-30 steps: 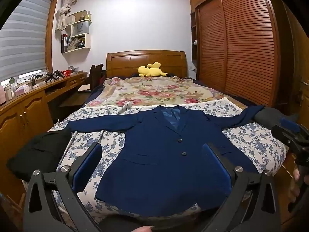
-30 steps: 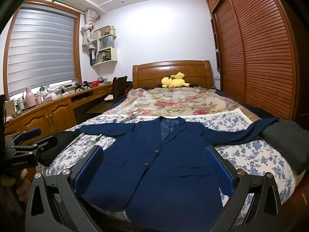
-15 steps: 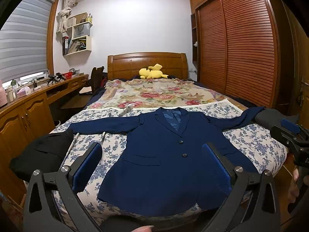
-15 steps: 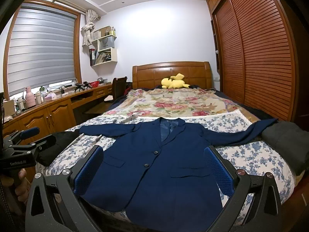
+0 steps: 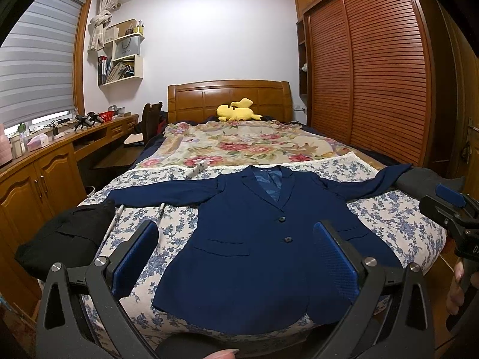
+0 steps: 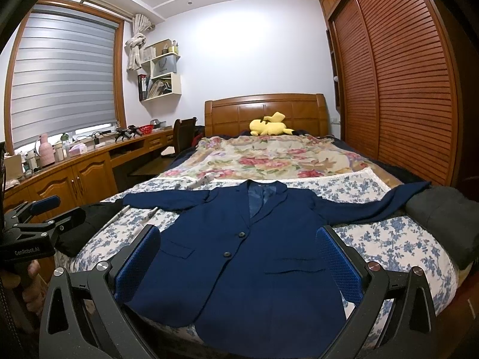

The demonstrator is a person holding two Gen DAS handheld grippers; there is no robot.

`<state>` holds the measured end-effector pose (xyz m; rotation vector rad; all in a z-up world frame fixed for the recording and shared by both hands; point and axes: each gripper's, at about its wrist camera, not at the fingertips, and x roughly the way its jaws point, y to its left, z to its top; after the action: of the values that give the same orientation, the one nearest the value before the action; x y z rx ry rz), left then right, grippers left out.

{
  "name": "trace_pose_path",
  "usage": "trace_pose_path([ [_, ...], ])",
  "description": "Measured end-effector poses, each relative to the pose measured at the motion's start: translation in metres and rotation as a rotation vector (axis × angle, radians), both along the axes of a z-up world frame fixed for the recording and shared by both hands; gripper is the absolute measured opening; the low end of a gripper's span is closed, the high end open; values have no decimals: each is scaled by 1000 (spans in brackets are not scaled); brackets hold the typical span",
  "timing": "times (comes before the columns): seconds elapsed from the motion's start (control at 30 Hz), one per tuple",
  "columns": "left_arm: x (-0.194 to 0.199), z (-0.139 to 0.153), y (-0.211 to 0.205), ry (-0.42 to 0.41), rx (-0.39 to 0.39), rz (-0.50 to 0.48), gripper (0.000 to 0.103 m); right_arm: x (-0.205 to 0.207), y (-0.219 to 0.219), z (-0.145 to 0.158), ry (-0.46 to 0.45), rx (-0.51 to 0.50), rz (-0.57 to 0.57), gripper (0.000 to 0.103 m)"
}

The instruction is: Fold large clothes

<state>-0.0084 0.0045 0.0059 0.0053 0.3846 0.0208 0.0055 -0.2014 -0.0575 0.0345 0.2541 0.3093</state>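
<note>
The navy blazer (image 5: 263, 251) lay face up on the foot of the bed (image 5: 398, 218), buttoned, collar toward the headboard (image 5: 229, 98), hem at the near edge, both sleeves spread out sideways. Its left-hand sleeve ended beside a folded black garment (image 5: 64, 239); the other sleeve end rested against a dark grey bundle (image 6: 446, 218) at the bed's right side. Two thin white rods (image 5: 115, 223) lay on the floral sheet just below the left-hand sleeve.

By its look the jacket would be fairly heavy and structured: stiff at the shoulders and lapels, limp in the sleeves, its woven cloth likely to drag on the sheet rather than slide. The sleeve cuffs or shoulder seams seemed the sensible places to take hold, since a pinch on the flat front panel might catch only one layer.

The left tool (image 5: 236, 257) hovered above the hem, jaws spread wide, holding nothing. The right tool (image 6: 239, 260) was likewise wide open and empty.
</note>
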Motion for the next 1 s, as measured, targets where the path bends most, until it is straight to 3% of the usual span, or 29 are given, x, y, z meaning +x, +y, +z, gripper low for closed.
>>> trace_pose_path([
  [1.0,-2,2,3,0,1,3,103,-4,0,1,-13,3,6,103],
])
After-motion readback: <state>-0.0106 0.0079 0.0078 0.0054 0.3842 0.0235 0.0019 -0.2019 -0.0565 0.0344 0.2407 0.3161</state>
